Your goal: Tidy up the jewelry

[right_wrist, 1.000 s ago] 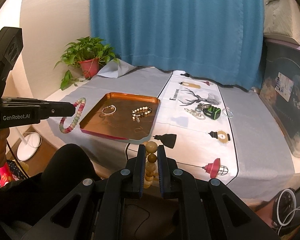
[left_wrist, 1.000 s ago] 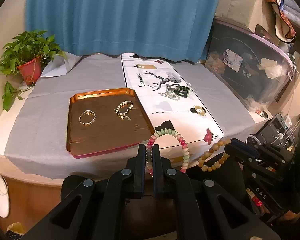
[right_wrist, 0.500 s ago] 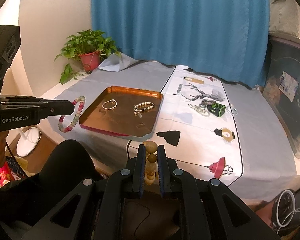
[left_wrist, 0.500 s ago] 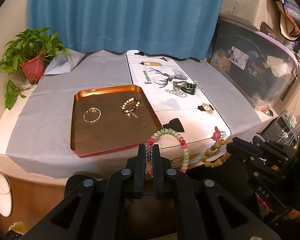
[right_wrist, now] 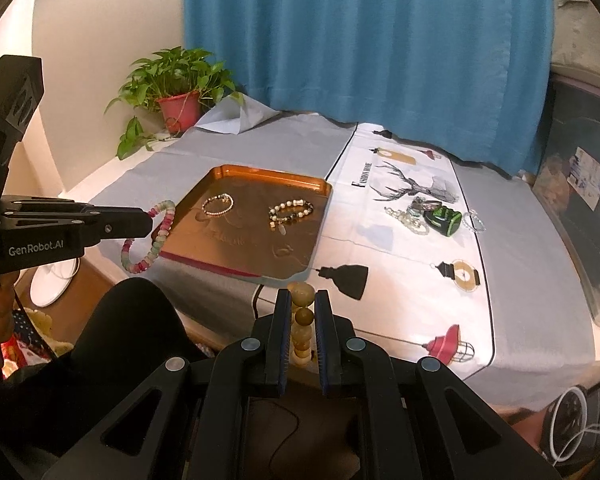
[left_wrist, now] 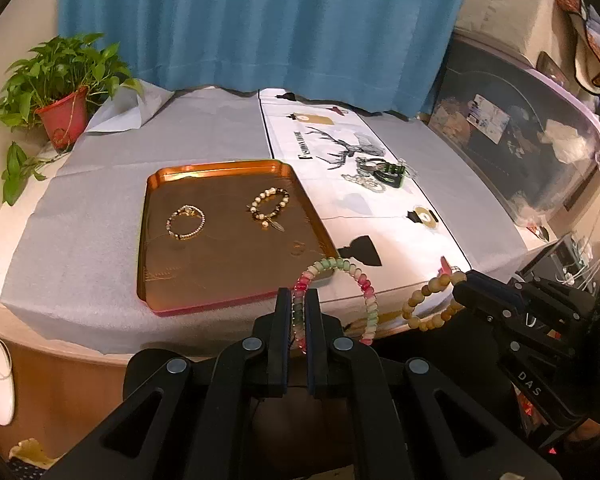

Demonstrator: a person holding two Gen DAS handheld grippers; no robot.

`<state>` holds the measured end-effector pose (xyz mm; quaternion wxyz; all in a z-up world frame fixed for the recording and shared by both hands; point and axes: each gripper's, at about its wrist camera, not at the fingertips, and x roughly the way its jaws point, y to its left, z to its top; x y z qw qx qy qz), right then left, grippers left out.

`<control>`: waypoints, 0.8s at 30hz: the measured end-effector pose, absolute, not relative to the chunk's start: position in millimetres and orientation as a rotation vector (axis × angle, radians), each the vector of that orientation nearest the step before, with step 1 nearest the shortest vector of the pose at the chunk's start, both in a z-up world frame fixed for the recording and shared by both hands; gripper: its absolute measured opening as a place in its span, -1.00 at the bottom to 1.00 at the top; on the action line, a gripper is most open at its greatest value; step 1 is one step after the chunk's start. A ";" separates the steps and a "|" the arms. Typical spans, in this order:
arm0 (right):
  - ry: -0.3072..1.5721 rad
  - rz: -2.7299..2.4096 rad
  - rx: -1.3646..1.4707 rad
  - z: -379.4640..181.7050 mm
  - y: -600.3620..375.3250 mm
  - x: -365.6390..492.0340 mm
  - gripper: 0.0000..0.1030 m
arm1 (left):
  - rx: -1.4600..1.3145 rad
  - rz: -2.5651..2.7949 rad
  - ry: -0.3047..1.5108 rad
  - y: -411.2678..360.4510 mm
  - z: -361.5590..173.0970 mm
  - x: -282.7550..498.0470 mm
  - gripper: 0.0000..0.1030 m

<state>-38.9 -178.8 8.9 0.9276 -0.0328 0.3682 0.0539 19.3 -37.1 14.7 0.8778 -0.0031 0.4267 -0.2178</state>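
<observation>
My left gripper point(left_wrist: 298, 296) is shut on a pink and green bead bracelet point(left_wrist: 362, 280), held in the air just before the table's front edge, near the copper tray's point(left_wrist: 220, 300) front right corner. My right gripper point(right_wrist: 302, 300) is shut on a tan wooden bead bracelet point(right_wrist: 303, 294), also in the air before the table edge. In the left wrist view that tan wooden bead bracelet point(left_wrist: 424, 300) hangs to the right. The copper tray point(right_wrist: 300, 270) holds a thin gold bracelet point(left_wrist: 185, 222) and a black and cream bead bracelet point(left_wrist: 269, 208). More jewelry point(right_wrist: 416, 216) lies on the white printed runner point(right_wrist: 404, 268).
A potted plant point(left_wrist: 62, 118) stands at the table's back left corner. A blue curtain point(left_wrist: 240, 20) hangs behind. A green and black pouch point(right_wrist: 443, 218) sits among the loose jewelry. A dark storage box point(left_wrist: 512, 128) stands on the right. A person's dark-clothed leg point(right_wrist: 128, 320) is below the table edge.
Both grippers have come closer to the table with their bracelets; the tray and table look larger in both views. Both grips are unchanged.
</observation>
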 end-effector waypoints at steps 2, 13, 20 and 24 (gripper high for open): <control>0.758 0.114 -0.068 8.3 -177.0 -32.8 -0.77 | -0.015 -0.448 0.890 -33.8 13.7 25.7 -0.92; 0.749 0.157 -0.062 7.0 -160.1 29.3 -0.77 | -0.047 -0.393 0.863 -8.2 15.3 83.7 -0.92; 0.763 0.194 -0.054 -8.5 -148.2 80.6 -0.77 | -0.037 -0.351 0.886 -1.6 -2.0 125.6 -0.92; 0.782 0.217 -0.042 -22.0 -144.0 109.1 -0.77 | -0.034 -0.332 0.917 -1.3 -18.0 147.4 -0.92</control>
